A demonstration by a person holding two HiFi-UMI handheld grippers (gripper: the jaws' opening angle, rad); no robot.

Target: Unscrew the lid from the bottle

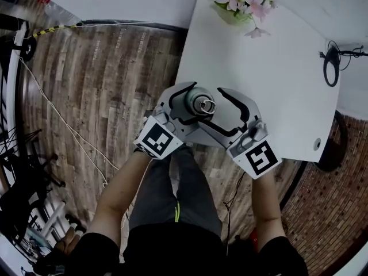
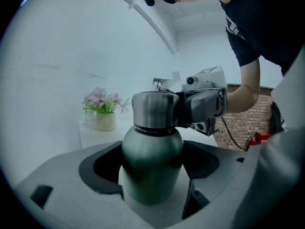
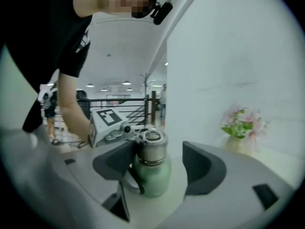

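Observation:
A green metal bottle [image 1: 187,100] with a steel lid [image 1: 204,104] is held upright at the white table's [image 1: 276,79] near-left corner. My left gripper [image 1: 185,103] is shut on the bottle's body [image 2: 152,159], with a dark pad pressed on each side below the lid [image 2: 155,109]. My right gripper [image 1: 211,108] reaches in from the right at lid height and is open. In the right gripper view the lid [image 3: 151,147] sits close to the left pad [image 3: 114,162], while the right pad [image 3: 205,168] stands clear of it. That gripper [image 3: 159,165] holds nothing.
A pot of pink flowers [image 1: 238,2] stands at the table's far edge. A black cable loop [image 1: 330,65] lies at the right edge. Wooden floor [image 1: 103,79] lies left of the table, and the person's legs are right behind both grippers.

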